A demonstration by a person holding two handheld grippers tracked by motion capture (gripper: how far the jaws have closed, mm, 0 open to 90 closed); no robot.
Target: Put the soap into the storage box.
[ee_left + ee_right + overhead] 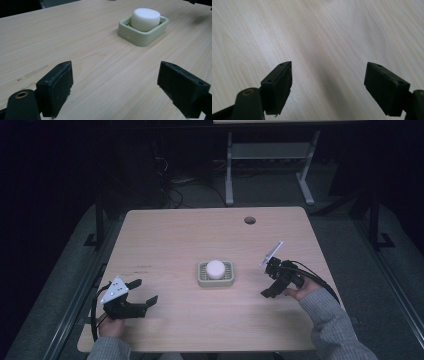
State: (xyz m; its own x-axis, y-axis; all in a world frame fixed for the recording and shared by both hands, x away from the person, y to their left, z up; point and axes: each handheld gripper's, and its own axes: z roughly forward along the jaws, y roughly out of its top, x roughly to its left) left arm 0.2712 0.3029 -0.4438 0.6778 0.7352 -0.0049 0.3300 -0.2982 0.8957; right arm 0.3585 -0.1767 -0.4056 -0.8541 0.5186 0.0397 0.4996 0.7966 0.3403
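So the white soap bar [215,268] is sitting in a pale green soap dish [202,278], pretty much dead centre of the high view, on the light wood table [190,235]. In the left gripper view the same bar [145,19] shows up in the upper right of the frame, sticking up above the dish's rim [140,40], round-cornered and upright.

The left gripper [145,292] is at the lower left of the high view, low over the table near the front edge, held in a hand [111,326] that comes in from the bottom. Its jaws are spread wide with nothing between them, aimed roughly toward the dish but well apart from it. From its own camera the left gripper [115,85] has bare wood between the two black pads.

The right gripper [267,292] is right of centre in the high view, tilted steeply nose-down at the table, with its grey plate tipped up toward the dish. The right hand [300,292] grips it from behind, grey sleeve [330,320] trailing to the lower right. In its own view the right gripper [328,85] is spread wide too, empty, just plain wood grain under it.

Nothing sits between either gripper and the dish. There's a small round hole [249,220] near the table's far edge, and a white desk frame [270,155] stands on the floor beyond.
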